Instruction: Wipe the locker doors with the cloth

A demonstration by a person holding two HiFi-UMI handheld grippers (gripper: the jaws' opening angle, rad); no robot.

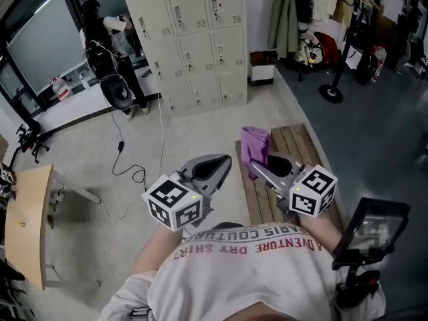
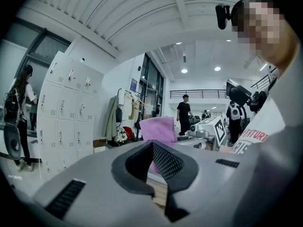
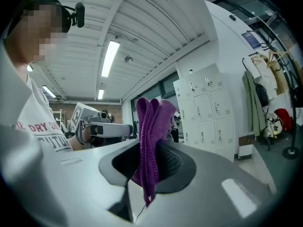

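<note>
A purple cloth (image 1: 254, 146) hangs bunched from my right gripper (image 1: 259, 169), which is shut on it above a wooden bench (image 1: 297, 146). In the right gripper view the cloth (image 3: 151, 131) stands up between the jaws of the right gripper (image 3: 150, 148) and trails below them. My left gripper (image 1: 217, 166) is held beside it, shut and holding nothing. In the left gripper view the left gripper (image 2: 152, 145) points toward the cloth (image 2: 158, 129). The grey-white lockers (image 1: 194, 39) stand a few steps ahead across the floor, with all doors closed, also seen as lockers (image 2: 66, 112) and lockers (image 3: 203, 112).
A person (image 1: 110, 39) stands at the lockers' left side by a black round device (image 1: 117, 92). A cable (image 1: 134, 172) snakes over the floor. A wooden table (image 1: 27, 219) is at the left, a stand base (image 1: 331, 93) at the right, a mounted screen (image 1: 371, 229) near my right elbow.
</note>
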